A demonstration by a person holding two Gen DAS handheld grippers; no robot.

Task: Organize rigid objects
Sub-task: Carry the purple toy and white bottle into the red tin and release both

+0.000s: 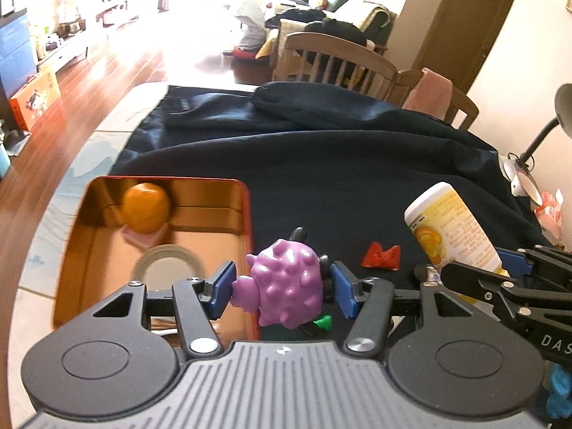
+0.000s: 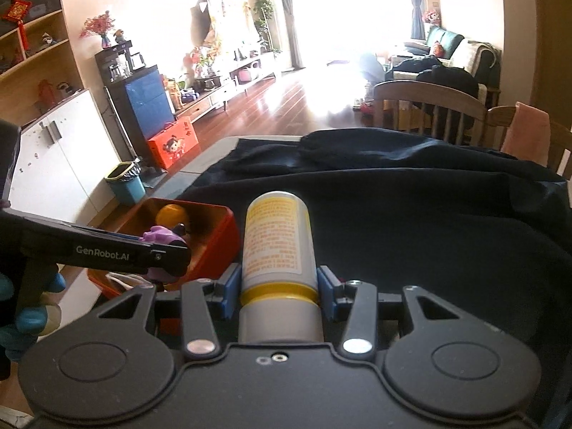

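The room is big and bright: sun-washed wooden floor, wooden chairs (image 1: 339, 60) past the far edge, a sofa beyond. Nearer, the surface (image 1: 321, 186) lies under a rumpled dark navy cloth, and on its left side sits the red tin box (image 1: 246, 214), open, its copper-toned inside holding an orange ball (image 1: 146, 207) and a roll of clear tape (image 1: 168, 264).

Now the relation that matters. The left gripper (image 1: 282, 289) is clamped on the purple spiky toy (image 1: 286, 286), blue pads pressing its two flanks, and the box's right wall lies just left of and below it. That hand looks the nearer to the box, so a short carry leftward should put the toy over the opening.

The right gripper (image 2: 279, 289) is clamped on the yellow-labelled bottle (image 2: 277, 246), held near its yellow band with its long axis running straight out ahead along the fingers, white end pointing away. From there the box sits ahead and to the left, beyond the left gripper, so the bottle probably goes in second.

Smallest of all: a crumpled red scrap (image 1: 380, 255) rests on the cloth between the two held things.
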